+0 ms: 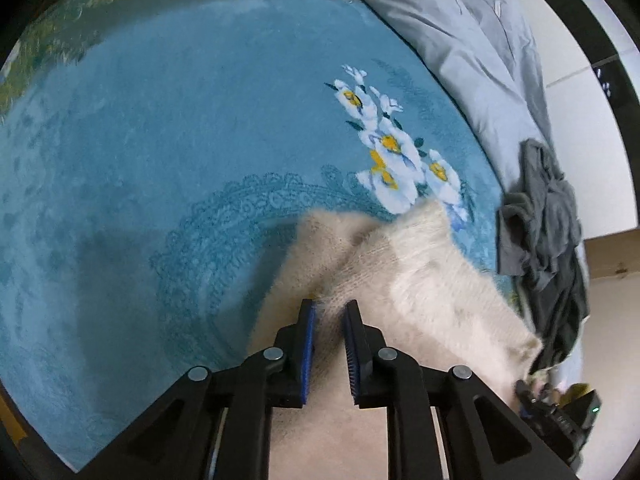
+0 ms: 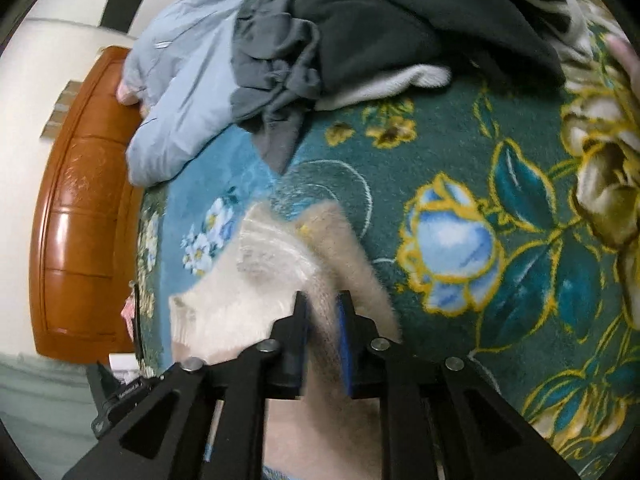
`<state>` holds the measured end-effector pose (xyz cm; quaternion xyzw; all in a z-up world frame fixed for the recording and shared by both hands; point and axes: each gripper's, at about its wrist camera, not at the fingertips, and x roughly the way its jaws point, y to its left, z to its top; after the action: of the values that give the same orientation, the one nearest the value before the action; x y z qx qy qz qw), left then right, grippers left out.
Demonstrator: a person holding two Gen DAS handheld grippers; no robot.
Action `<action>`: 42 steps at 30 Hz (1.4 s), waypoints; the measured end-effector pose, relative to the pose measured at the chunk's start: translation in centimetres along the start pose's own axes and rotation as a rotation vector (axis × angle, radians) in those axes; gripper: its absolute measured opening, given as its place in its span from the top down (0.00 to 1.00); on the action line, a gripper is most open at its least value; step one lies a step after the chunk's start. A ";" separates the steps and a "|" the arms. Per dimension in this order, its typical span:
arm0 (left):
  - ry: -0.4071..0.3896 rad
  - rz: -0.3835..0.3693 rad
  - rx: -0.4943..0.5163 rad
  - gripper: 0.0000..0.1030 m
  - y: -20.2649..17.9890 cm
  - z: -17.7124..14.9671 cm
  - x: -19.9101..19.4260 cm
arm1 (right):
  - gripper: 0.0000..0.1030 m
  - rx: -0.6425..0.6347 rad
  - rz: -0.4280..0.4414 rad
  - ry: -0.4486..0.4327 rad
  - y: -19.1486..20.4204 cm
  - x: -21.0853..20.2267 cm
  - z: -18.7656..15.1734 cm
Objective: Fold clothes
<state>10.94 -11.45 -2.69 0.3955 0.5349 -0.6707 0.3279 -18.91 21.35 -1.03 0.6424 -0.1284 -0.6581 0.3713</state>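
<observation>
Above the blue floral blanket [image 1: 160,128], near its edge with the heaped dark clothes [image 1: 548,240], left gripper [image 1: 330,306] and right gripper [image 2: 322,298] each clench the cream sweater [image 1: 420,280], its length running between them.

Each wrist camera looks forward along its fingers, close above the floral blanket [image 1: 160,140]; both views share the cream sweater [image 1: 420,280] and dark clothes pile [image 2: 380,20].

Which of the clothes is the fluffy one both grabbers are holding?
The fuzzy cream knitted sweater. The left gripper and right gripper both pinch it; the crumpled dark grey garment lies untouched.
</observation>
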 end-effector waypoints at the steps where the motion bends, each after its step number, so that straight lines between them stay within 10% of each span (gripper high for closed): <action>1: -0.001 0.001 -0.008 0.56 0.2 0.0 -0.2 | 0.56 -0.001 0.008 -0.009 -0.2 -0.4 -0.1; 3: 0.013 0.009 -0.042 0.26 0.9 0.1 -0.1 | 0.39 0.033 0.037 -0.035 -1.5 -1.2 -0.4; 9: 0.110 -0.063 -0.187 0.21 3.7 0.3 1.4 | 0.24 0.115 0.132 0.059 -5.1 -0.1 -2.3; 19: 0.179 -0.136 -0.149 0.07 3.4 1.1 3.6 | 0.24 0.122 0.217 0.092 -4.7 3.2 -2.1; 33: 0.257 -0.233 -0.081 0.09 2.0 1.4 5.3 | 0.22 0.061 0.172 0.120 -1.3 6.7 -0.4; 42: 0.232 -0.046 0.105 0.45 -2.2 0.6 4.2 | 0.47 0.088 0.090 0.140 0.2 6.2 -0.4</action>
<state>6.95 -11.59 -5.34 0.4746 0.5424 -0.6549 0.2273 -17.89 17.31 -5.61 0.6961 -0.1598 -0.5878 0.3799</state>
